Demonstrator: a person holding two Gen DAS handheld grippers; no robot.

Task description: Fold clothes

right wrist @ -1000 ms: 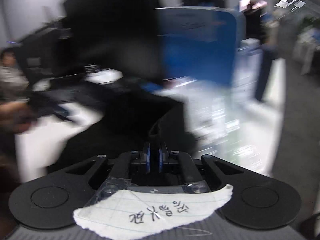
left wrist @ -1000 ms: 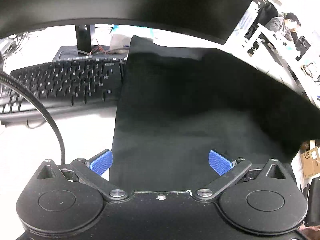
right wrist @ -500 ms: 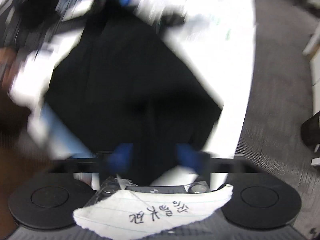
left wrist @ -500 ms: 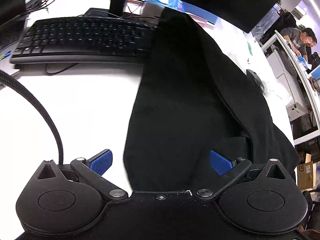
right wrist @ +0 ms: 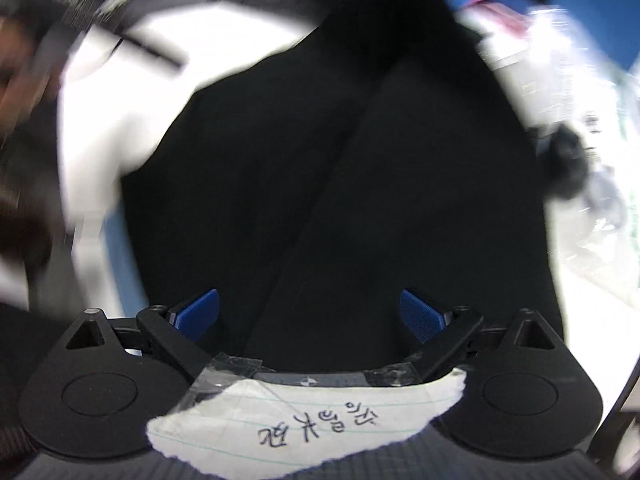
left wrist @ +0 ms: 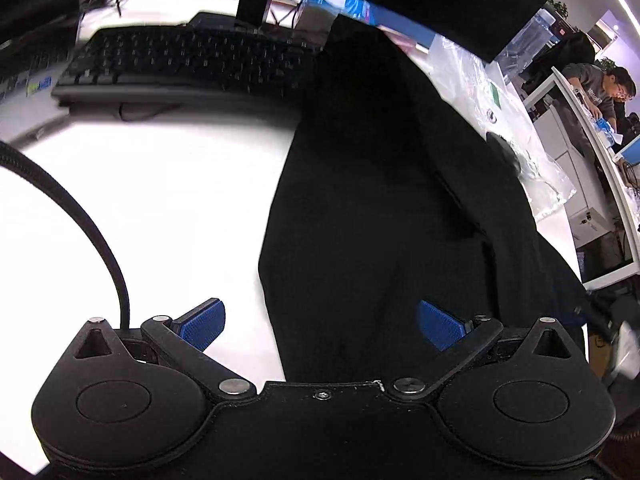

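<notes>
1. A black garment [left wrist: 380, 208] lies on the white desk [left wrist: 160, 200], stretched from beside the keyboard [left wrist: 188, 68] at the far edge down toward the near edge, where it runs under the left claw [left wrist: 320, 324].
2. The left claw stands released: its two blue pads [left wrist: 202, 324] are spread wide. One pad hangs over bare desk, the other over the cloth, and neither presses on anything.
3. In the left wrist view a fold or seam runs lengthwise down the garment's right half, and its right edge drapes toward the desk's rim.
4. The right claw [right wrist: 310, 314] is also released, its blue pads [right wrist: 200, 312] far apart. Its jaws have just been opening, and only the garment's flat surface [right wrist: 340, 180] shows below the gap, not gripped.
5. The right wrist view is blurred. The dark cloth fills most of it, with a long crease running from top centre toward the claw.
6. A torn slip of lined paper [right wrist: 308, 420] with handwriting is taped to the right claw's body.
7. To the right of the garment lie clear plastic bags [left wrist: 500, 120] and a small dark object, too indistinct to name.
8. A monitor stand [left wrist: 252, 0] rises behind the keyboard, and a person [left wrist: 600, 88] leans over another desk in the background.
</notes>
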